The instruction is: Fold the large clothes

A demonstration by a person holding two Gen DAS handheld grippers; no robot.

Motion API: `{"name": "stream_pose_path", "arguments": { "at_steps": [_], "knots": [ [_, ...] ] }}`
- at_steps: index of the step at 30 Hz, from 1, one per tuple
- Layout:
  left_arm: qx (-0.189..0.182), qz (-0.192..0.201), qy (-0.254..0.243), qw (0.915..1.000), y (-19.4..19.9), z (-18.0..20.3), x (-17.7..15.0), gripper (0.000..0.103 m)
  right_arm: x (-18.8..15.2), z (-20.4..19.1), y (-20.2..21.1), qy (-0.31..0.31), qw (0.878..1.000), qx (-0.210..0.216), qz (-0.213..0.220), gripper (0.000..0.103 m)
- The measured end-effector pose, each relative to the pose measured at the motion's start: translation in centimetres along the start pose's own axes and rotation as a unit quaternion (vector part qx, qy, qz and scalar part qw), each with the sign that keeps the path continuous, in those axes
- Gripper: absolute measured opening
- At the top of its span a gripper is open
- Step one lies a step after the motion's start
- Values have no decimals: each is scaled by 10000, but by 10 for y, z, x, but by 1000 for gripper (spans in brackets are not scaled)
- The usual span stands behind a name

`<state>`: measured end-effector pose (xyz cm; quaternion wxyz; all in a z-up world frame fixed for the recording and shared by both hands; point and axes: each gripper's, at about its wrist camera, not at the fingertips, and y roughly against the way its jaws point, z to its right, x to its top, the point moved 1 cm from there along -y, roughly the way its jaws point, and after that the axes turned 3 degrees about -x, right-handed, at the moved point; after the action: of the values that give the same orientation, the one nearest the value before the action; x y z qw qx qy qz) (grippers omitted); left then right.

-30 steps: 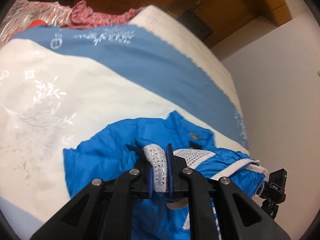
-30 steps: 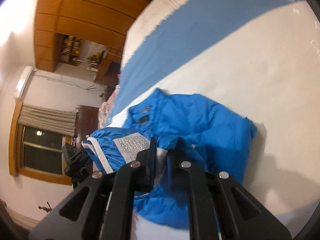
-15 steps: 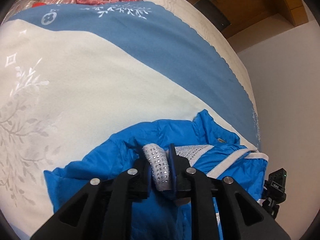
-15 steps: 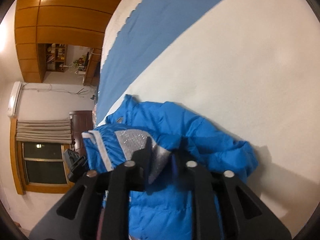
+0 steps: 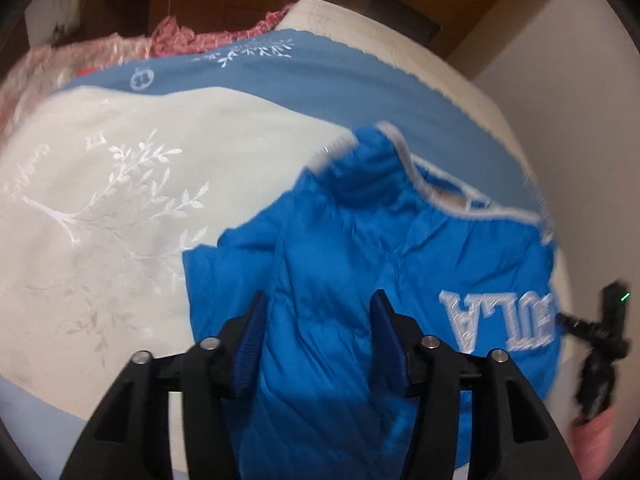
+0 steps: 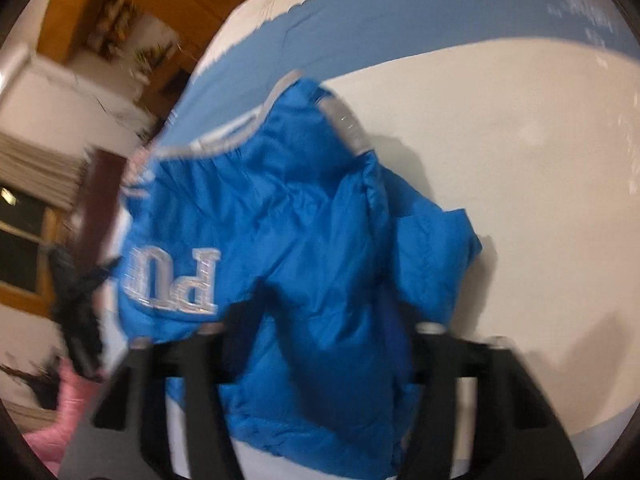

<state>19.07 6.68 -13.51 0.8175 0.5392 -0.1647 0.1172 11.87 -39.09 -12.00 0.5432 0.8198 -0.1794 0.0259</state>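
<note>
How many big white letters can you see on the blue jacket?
6 at least. On the blue jacket, the left wrist view shows U, L, A near its right edge; the right wrist view shows P, U and a blurred third at its left. More may be hidden.

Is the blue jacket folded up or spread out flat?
Folded over: the blue jacket lies bunched, lettered back up, on the bed cover.

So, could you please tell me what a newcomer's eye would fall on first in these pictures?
The bright blue puffy jacket dominates, spread on the cream and blue bedspread with large white embroidered letters along one edge. In front, the black left tongs stand over it, jaws opening with blue fabric between them; the right tongs are blurred. A pink quilt lies at the bed's far end.
</note>
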Motion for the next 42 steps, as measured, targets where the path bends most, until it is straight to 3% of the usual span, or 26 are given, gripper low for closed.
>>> {"name": "stream_pose_path", "arguments": {
  "at_steps": [2, 3, 6, 9, 14, 16, 19, 21, 24, 26, 29, 32, 36, 39, 42],
  "knots": [
    [261, 77, -215, 9994, -1, 12, -4, 17, 3, -12, 1, 205, 9993, -278, 123, 9],
    [331, 170, -253, 9990, 1, 16, -3, 11, 6, -14, 4, 224, 9992, -257, 189, 7],
    [468, 624, -319, 9964, 14, 29, 9, 8, 21, -15, 23, 111, 9984, -150, 537, 5],
    [342, 867, -155, 9955, 20, 30, 32, 7, 43, -6, 28, -191, 9976, -5, 669, 4],
    [429, 361, -15, 9984, -17, 13, 46, 8, 49, 18, -12, -677, 9971, -161, 322, 7],
    [472, 110, -25, 9988, -36, 6, 40, 11, 41, 31, -31, -960, 9952, -21, 192, 10],
    [427, 77, -99, 9990, -53, -3, 30, 13, 36, 47, -44, -1281, 9910, 301, 231, 10],
    [368, 35, 10, 9993, -56, -6, 30, 13, 36, 49, -46, -1321, 9906, 292, 220, 10],
    [461, -49, 4, 9989, -53, -4, 31, 15, 37, 38, -40, -1134, 9933, -43, 216, 15],
    [599, -38, 45, 9982, -42, -2, 33, 21, 35, 27, -23, -959, 9936, -478, 350, 27],
    [796, 333, 72, 9962, -9, 4, 33, 24, 33, -1, 5, -600, 9902, -999, 764, 31],
    [707, 544, -121, 9959, 7, 28, 37, 24, 33, -27, 11, -407, 9940, -590, 827, 30],
    [455, 386, -414, 9974, -6, 64, 34, 24, 37, -60, -12, -158, 9969, -502, 582, 31],
    [464, 184, -521, 9974, -30, 81, 25, 24, 35, -74, -35, -56, 9959, -779, 449, 31],
    [549, -9, -529, 9971, -53, 74, 17, 25, 26, -73, -50, -72, 9952, -926, 324, 28]
  ]
}}
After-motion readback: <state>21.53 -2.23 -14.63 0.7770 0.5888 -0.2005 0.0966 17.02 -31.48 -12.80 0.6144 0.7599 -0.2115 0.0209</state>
